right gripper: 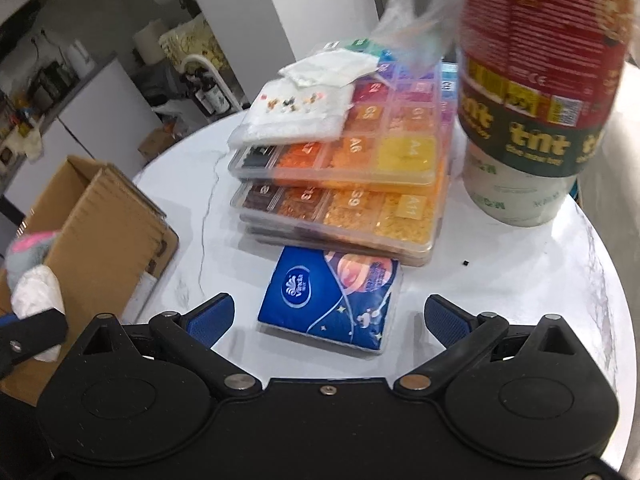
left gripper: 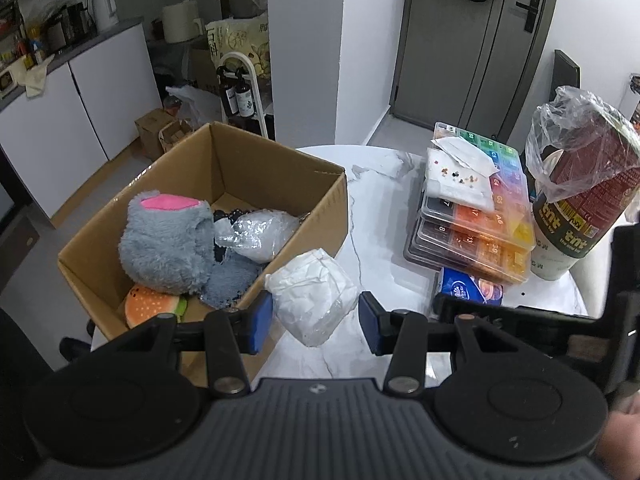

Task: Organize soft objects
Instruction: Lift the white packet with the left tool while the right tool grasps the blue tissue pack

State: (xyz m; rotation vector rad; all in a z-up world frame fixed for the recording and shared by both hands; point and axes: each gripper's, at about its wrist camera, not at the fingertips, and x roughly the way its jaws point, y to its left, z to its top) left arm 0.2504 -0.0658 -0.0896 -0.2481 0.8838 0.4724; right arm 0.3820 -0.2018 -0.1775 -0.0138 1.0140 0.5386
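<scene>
1. Left gripper (left gripper: 316, 322) is clamped on a white plastic-wrapped soft pack (left gripper: 314, 298), blue pads pressing both sides, holding it up right by the near corner of the cardboard box (left gripper: 280, 176).
2. Right gripper (right gripper: 329, 318) is spread wide with nothing in it, hanging just above a blue tissue pack (right gripper: 332, 300) lying flat on the table.
3. Both grippers tilt steeply down at the tabletop.
4. Box already has a grey plush (left gripper: 166, 246), a burger plush (left gripper: 154, 306) and a crinkly bag.
5. White marble round table (left gripper: 380, 208), stacked bead organizer cases (right gripper: 352, 184), a red canister (right gripper: 536, 92), kitchen cabinets behind.
</scene>
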